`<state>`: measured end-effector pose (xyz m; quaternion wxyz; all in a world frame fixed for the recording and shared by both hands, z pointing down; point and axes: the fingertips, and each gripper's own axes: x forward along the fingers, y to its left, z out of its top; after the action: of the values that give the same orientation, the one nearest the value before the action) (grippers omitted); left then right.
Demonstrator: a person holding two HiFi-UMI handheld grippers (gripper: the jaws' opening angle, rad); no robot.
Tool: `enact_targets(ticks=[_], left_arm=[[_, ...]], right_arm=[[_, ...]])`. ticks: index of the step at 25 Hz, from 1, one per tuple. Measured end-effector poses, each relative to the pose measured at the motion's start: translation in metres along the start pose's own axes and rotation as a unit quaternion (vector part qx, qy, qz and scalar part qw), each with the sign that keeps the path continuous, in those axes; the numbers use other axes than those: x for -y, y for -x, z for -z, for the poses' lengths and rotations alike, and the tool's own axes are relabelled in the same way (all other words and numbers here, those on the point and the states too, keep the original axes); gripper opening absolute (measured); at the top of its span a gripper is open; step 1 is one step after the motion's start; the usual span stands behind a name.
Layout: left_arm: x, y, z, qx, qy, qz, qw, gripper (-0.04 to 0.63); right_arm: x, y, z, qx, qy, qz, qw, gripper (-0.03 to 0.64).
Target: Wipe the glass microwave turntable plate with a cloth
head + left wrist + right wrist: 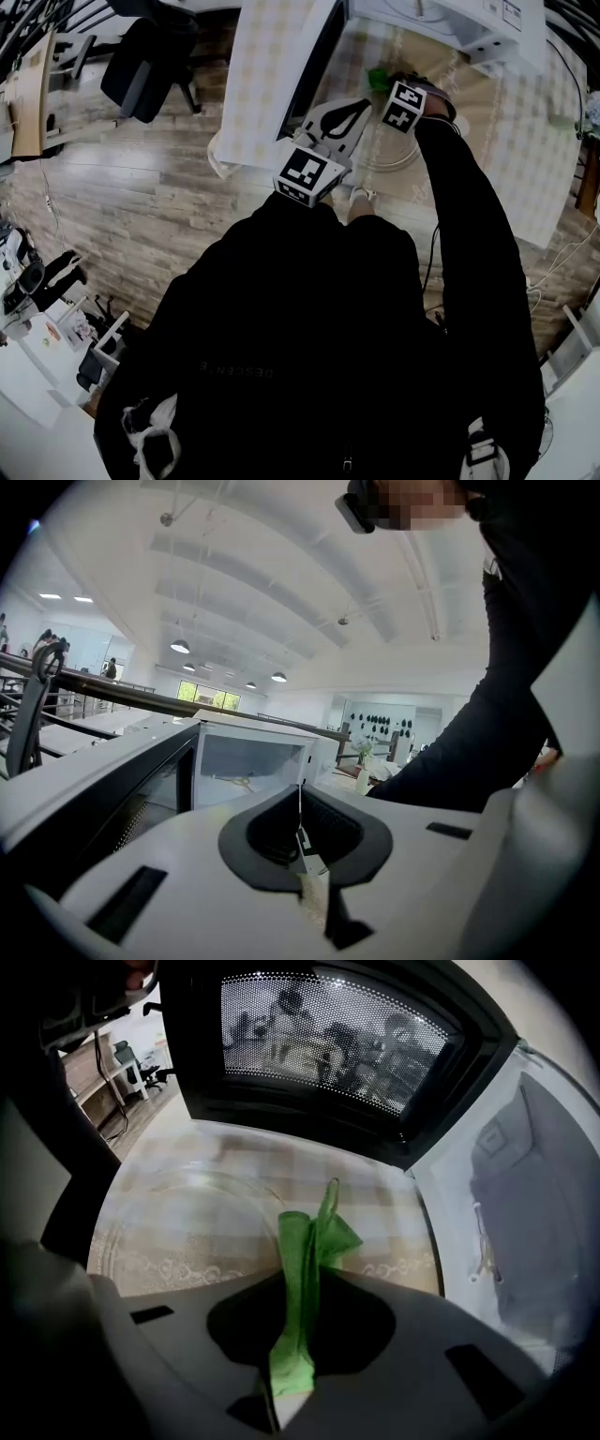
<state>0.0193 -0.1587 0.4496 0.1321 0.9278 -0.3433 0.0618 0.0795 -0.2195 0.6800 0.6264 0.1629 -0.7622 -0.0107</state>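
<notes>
- Now the right gripper (pixel 302 1283) has its fingers clamped on a crumpled green cloth (pixel 314 1237), by the rim of the clear round glass turntable plate (pixel 178 1213) on the checked worktop (pixel 375 1194).
- Left gripper (pixel 300 801) — fingers pressed together, empty.
- White microwave (pixel 525 1194) alongside — its dark mesh door (pixel 319 1035) stands open beyond the plate.

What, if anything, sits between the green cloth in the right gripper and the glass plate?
Nothing visible. The right gripper is shut on the cloth, whose free end sticks out over the glass plate on the checked tablecloth, with only bare glass ahead of it. The left gripper, shut, points toward the microwave, not into that gap.
</notes>
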Motion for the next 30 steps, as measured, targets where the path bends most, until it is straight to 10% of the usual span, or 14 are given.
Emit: enact_targets(ticks=[30], left_arm=[[0.022,0.015,0.017,-0.018,-0.023,0.019,0.9994,0.021]], right_arm=[[-0.152,0.033,0.002,0.014,-0.037,-0.115,0.993,0.064]])
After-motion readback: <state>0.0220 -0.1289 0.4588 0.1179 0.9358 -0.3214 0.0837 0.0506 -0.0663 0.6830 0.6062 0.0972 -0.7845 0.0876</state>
